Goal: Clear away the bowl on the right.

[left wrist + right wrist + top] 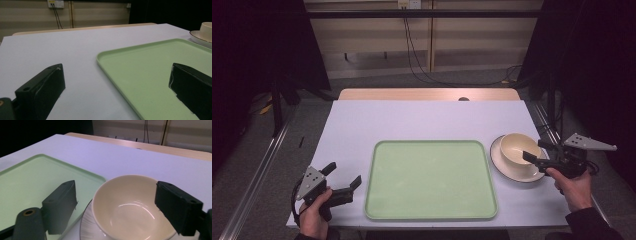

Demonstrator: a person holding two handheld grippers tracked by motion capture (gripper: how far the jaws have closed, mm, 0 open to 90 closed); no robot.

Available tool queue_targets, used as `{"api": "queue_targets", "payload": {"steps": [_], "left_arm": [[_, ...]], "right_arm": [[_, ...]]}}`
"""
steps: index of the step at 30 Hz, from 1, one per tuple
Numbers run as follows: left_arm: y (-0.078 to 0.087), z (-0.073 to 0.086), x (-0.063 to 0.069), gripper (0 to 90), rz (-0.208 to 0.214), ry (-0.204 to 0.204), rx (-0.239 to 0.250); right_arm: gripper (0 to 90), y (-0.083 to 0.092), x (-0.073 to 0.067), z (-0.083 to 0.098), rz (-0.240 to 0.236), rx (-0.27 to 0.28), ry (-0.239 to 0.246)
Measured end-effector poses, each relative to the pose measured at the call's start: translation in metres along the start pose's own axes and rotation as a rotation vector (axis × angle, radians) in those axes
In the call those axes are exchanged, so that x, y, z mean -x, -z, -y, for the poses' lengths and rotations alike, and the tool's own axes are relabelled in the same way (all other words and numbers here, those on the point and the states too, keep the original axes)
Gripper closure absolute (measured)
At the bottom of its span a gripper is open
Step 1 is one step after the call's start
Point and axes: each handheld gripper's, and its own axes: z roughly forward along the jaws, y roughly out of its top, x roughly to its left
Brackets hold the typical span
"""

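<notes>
Bowl (130, 205) on plate (87, 227) btwn right gripper (535, 150) jaws, wide, not touching.

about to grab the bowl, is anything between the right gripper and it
Nothing visible. The right gripper hangs with open jaws right at the cream bowl, which sits on its plate. The green tray lies off to the side.

text: none legible — labels: none | brands: none | numbers: none
</notes>
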Motion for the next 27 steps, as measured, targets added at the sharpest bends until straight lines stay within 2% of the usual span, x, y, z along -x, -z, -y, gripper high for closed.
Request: {"api": "queue_targets", "payload": {"steps": [9, 11, 17, 19, 22, 23, 25, 27], "left_arm": [[0.0, 0.0, 0.0, 0.5, 0.001, -0.003, -0.001], [-0.001, 0.0, 0.0, 0.4, 0.001, -0.004, -0.001], [-0.001, 0.0, 0.0, 0.5, 0.003, -0.001, 0.001], [-0.001, 0.0, 0.0, 0.5, 0.003, -0.001, 0.0], [-0.001, 0.0, 0.0, 0.4, 0.011, -0.004, 0.002], [-0.001, 0.0, 0.0, 0.5, 0.004, -0.004, -0.002], [-0.002, 0.0, 0.0, 0.5, 0.0, 0.0, -0.001], [-0.001, 0.0, -0.001, 0.5, 0.002, -0.012, -0.012]], "right_arm": [[22.4, -0.004, 0.015, -0.008, 0.019, -0.058, -0.007], [22.3, -0.008, 0.02, -0.014, 0.027, -0.099, 0.004], [22.3, -0.016, 0.028, -0.021, 0.03, -0.142, 0.001], [22.6, -0.022, 0.032, -0.022, 0.036, -0.177, -0.001], [20.9, -0.026, 0.034, -0.022, 0.022, -0.189, -0.018], [19.8, -0.029, 0.034, -0.023, 0.016, -0.213, -0.02], [20.1, -0.032, 0.035, -0.023, 0.03, -0.237, -0.016], [20.5, -0.036, 0.038, -0.023, 0.07, -0.271, 0.006]]}}
